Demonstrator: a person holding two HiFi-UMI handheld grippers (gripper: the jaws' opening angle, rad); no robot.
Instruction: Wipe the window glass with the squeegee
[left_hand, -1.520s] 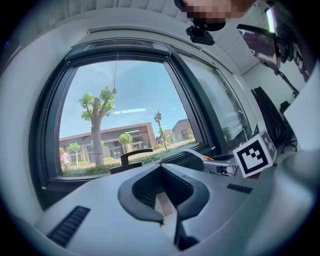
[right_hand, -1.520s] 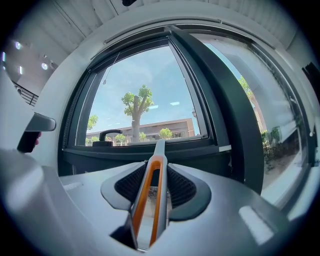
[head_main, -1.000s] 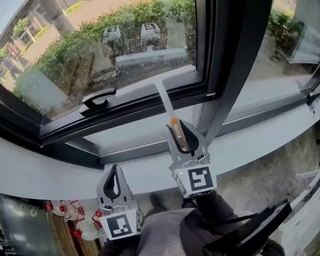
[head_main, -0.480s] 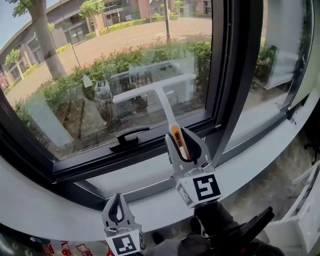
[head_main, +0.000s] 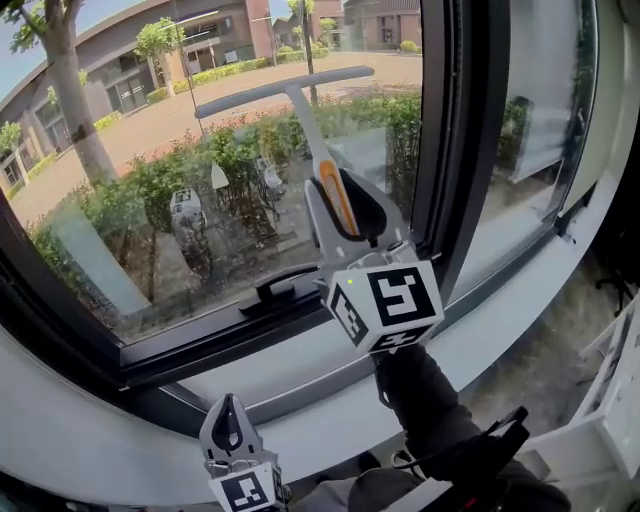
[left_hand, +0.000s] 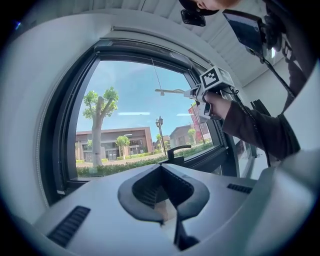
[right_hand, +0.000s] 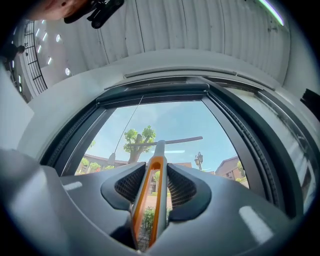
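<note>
Well, at the lower left of the head view the left gripper (head_main: 226, 408) hangs below the sill (head_main: 80, 440), jaws pressed together on nothing. At centre, the right gripper (head_main: 340, 195) pinches the squeegee (head_main: 290, 88) by its orange handle, with the blade high on the window glass (head_main: 130, 190).

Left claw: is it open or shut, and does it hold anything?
Shut and empty. In the left gripper view, the left claw has its tips touching and nothing between them.
</note>
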